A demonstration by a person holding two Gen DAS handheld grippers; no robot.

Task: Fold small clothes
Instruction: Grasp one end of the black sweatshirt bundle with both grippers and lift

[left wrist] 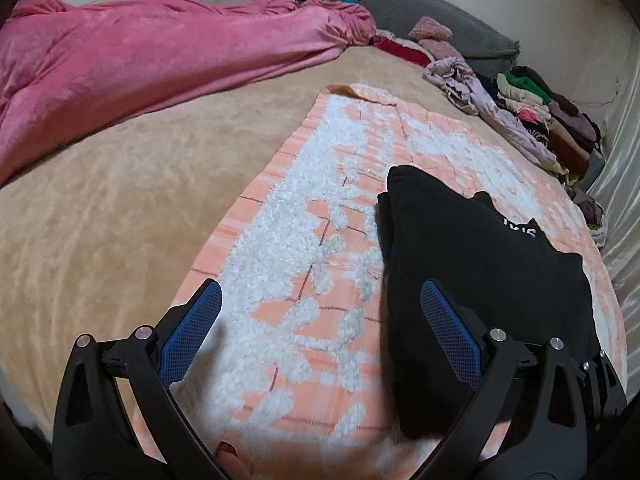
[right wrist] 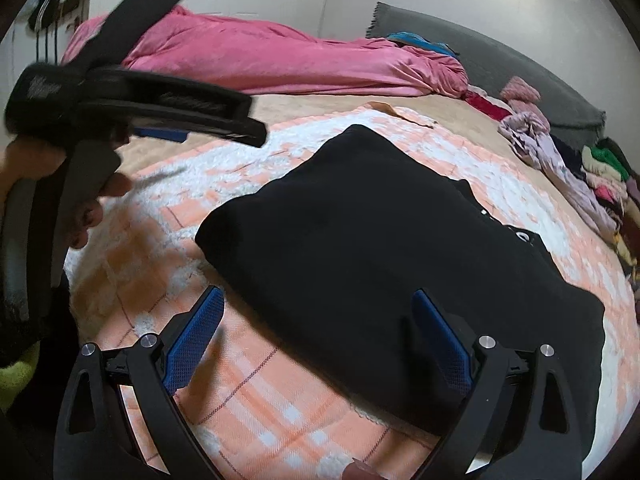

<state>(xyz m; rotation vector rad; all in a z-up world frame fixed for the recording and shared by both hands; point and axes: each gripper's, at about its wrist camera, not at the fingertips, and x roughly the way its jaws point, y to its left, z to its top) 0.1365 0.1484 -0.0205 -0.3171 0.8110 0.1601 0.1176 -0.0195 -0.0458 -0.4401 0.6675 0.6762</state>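
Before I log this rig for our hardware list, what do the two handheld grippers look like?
Both the left gripper and right gripper match: curved matte black plastic arms with triangular cutouts, round silver bolt heads at the joints, and flat blue cross-hatched fingertips. The right wrist view shows the left gripper's black handle in a bare hand. No cables are visible.

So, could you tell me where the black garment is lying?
The black garment lies folded on the orange-and-white mat, centre in the right wrist view.
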